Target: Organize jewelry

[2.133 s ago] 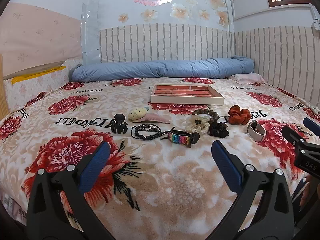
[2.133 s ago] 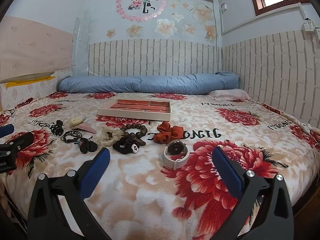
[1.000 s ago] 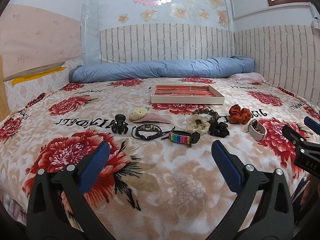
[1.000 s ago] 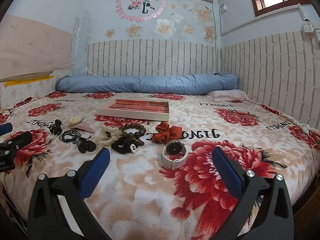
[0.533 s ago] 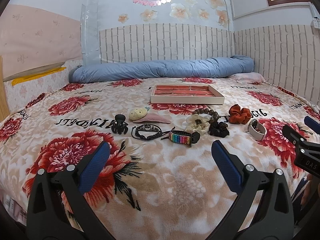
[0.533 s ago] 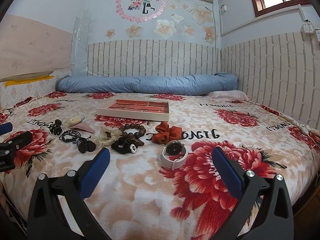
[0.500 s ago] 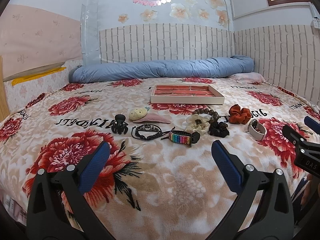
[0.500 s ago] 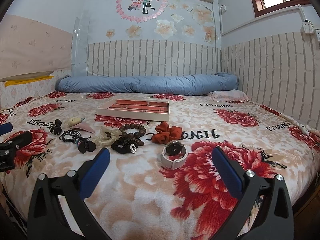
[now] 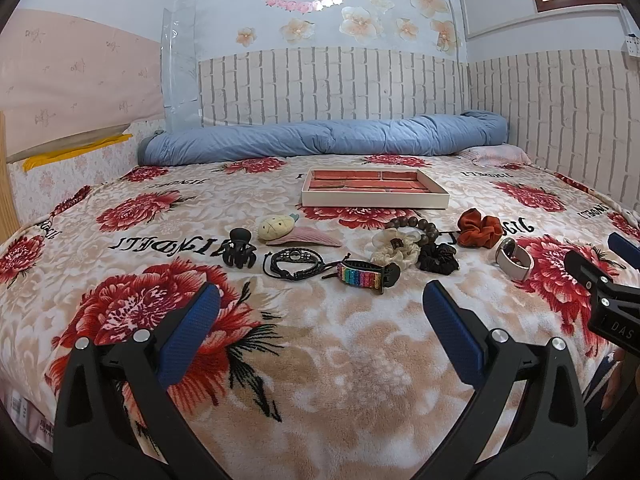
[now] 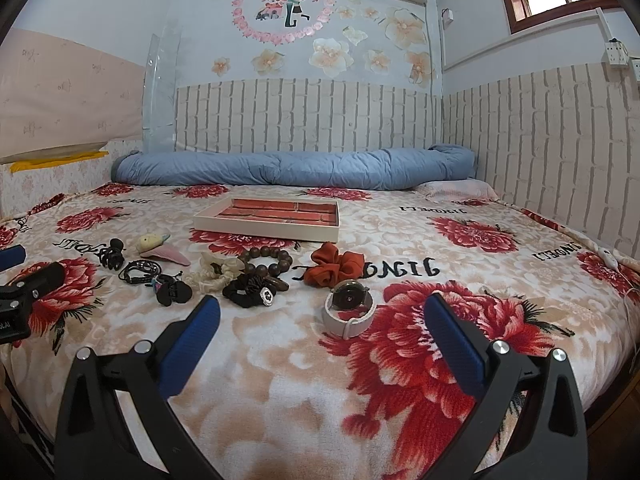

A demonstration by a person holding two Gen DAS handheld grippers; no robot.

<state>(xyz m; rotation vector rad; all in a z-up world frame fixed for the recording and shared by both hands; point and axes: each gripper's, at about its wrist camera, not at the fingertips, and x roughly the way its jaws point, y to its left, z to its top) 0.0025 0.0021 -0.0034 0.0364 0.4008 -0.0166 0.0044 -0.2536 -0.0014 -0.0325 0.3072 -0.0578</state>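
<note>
A row of accessories lies on a floral blanket: a black claw clip (image 9: 239, 249), a black cord bracelet (image 9: 294, 261), a rainbow watch strap (image 9: 362, 275), a cream scrunchie (image 9: 396, 249), brown wooden beads (image 10: 266, 262), a black scrunchie (image 10: 250, 291), an orange scrunchie (image 10: 334, 269) and a white-strapped watch (image 10: 349, 312). Behind them sits a cream tray (image 9: 374, 200) with red compartments. My left gripper (image 9: 318, 312) hovers open short of the strap. My right gripper (image 10: 322, 322) hangs open just before the watch. Neither holds anything.
A plush pineapple clip (image 9: 276, 226) and a pink leaf-shaped clip (image 9: 306, 238) lie left of the beads. A rolled blue duvet (image 9: 320, 140) runs along the brick-pattern wall. The bed drops off at the right edge (image 10: 624, 280). Bare blanket spreads under both grippers.
Both views have shifted only very slightly over the last two seconds. No object has moved, and both grippers stay open.
</note>
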